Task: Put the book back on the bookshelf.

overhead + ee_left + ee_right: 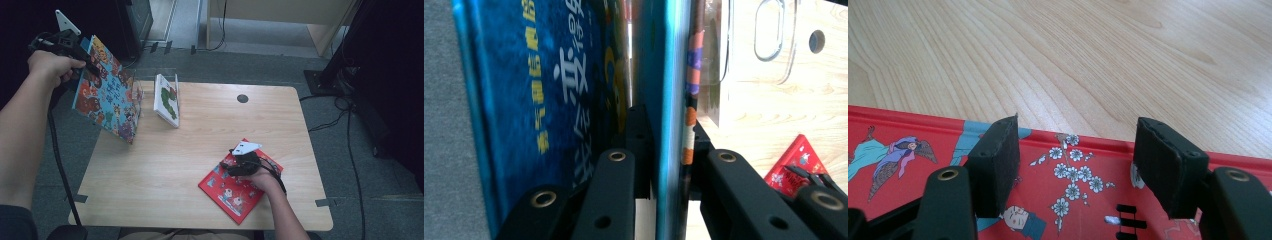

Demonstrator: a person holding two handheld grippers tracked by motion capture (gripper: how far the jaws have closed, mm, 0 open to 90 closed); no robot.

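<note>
My left gripper (91, 69) is raised above the table's left edge, shut on the side of a large blue picture book (107, 97) that hangs tilted in the air. In the left gripper view the black jaws (666, 137) pinch the blue cover (549, 90) between them. A red picture book (226, 192) lies flat at the table's front right. My right gripper (236, 165) rests low over it and is open. Its two pads (998, 160) stand wide apart over the red book's (1068, 172) far edge, with nothing between them.
A white book with a green caterpillar (167, 99) leans upright in a clear stand (769, 35) at the back left of the wooden table (200, 140). A round cable hole (242, 98) sits near the far edge. Cables and dark stands crowd the floor beyond.
</note>
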